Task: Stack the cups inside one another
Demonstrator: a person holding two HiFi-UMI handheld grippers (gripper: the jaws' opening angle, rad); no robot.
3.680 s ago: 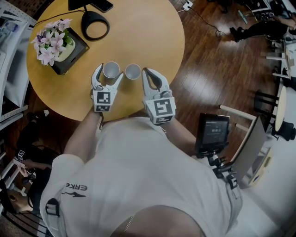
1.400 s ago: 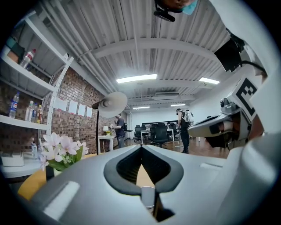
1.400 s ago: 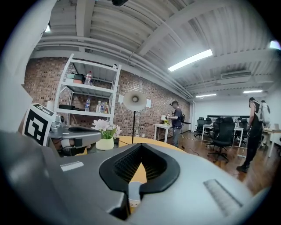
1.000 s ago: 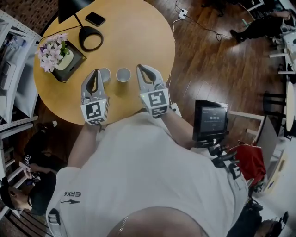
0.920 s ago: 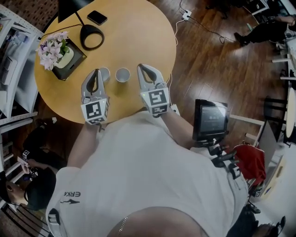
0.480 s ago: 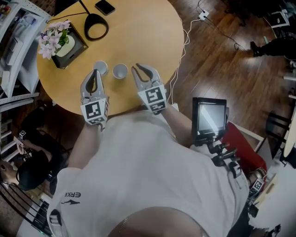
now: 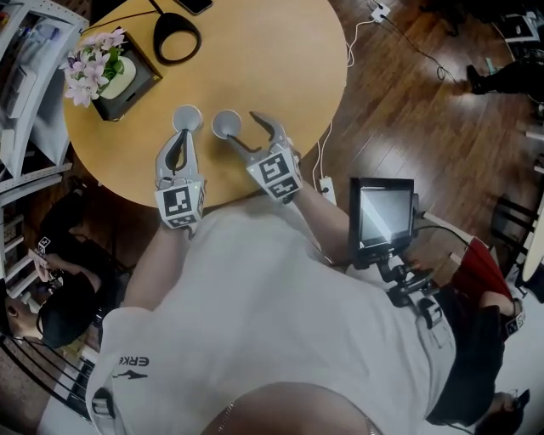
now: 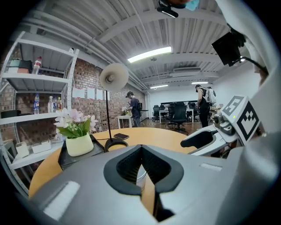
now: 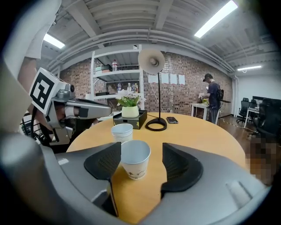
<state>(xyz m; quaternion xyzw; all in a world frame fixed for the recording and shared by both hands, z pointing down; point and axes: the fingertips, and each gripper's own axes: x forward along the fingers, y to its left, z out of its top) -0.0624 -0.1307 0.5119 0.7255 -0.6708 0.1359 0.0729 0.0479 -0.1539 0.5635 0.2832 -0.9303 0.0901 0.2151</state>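
Observation:
Two white paper cups stand side by side on the round wooden table (image 7: 280, 59). In the head view the left cup (image 7: 186, 117) is just beyond the tips of my left gripper (image 7: 180, 138), which is shut and empty. The left gripper view shows a sliver of that cup (image 8: 141, 176) below the meeting jaws. My right gripper (image 7: 244, 129) has just been opening and its jaws stand apart. The right cup (image 7: 226, 124) is upright between them in the right gripper view, where the cup (image 9: 135, 159) sits close to the left pad (image 9: 103, 163) and apart from the right pad. The other cup (image 9: 122, 131) is behind it.
A flower pot in a black tray (image 7: 102, 72) sits at the table's far left, a black lamp base (image 7: 176, 36) behind the cups, a phone (image 7: 194, 4) at the far edge. A screen on a stand (image 7: 381, 212) is off the table at the right. Metal shelves (image 9: 115, 70) stand beyond.
Both grippers have come down and forward to the cups. The right gripper's jaws, shut a second ago, now stand spread round the right cup. The left gripper stays shut.

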